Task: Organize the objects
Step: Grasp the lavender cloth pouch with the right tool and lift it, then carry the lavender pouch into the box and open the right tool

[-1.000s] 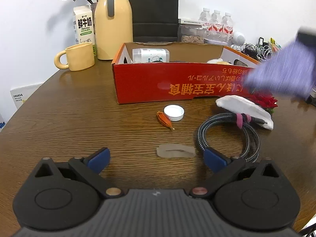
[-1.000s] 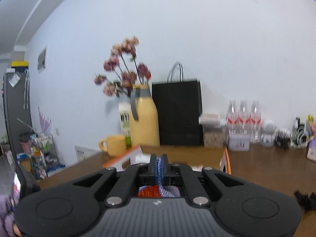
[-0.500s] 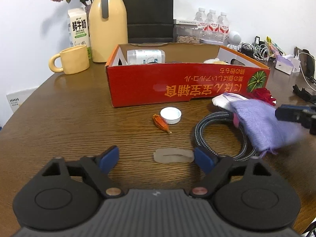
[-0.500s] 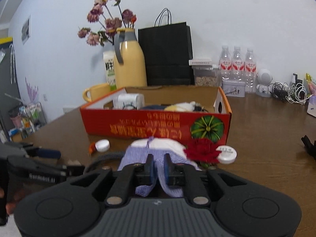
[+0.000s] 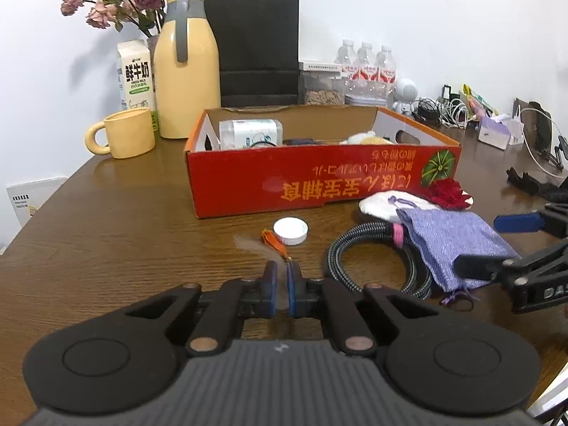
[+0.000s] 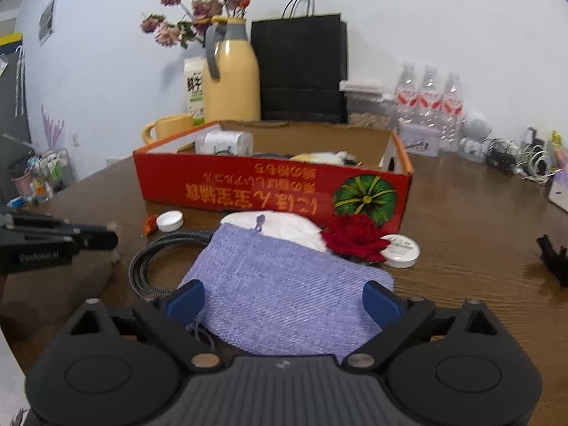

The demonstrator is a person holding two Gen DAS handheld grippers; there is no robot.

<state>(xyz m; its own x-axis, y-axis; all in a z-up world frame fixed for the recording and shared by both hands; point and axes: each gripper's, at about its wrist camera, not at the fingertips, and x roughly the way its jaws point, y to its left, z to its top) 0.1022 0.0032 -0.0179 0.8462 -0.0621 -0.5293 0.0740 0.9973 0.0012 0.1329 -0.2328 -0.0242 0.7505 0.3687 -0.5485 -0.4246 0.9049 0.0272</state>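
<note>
While left gripper (image 5: 283,285) jaws just closed, purple pouch (image 6: 280,291) lies between right gripper (image 6: 284,300) jaws, just opened.

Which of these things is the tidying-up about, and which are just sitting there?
For the tidying:
red box
purple pouch
cable
white cap
red flower
round tin

Just sitting there:
yellow mug
yellow jug
milk carton
black bag
water bottles
</note>
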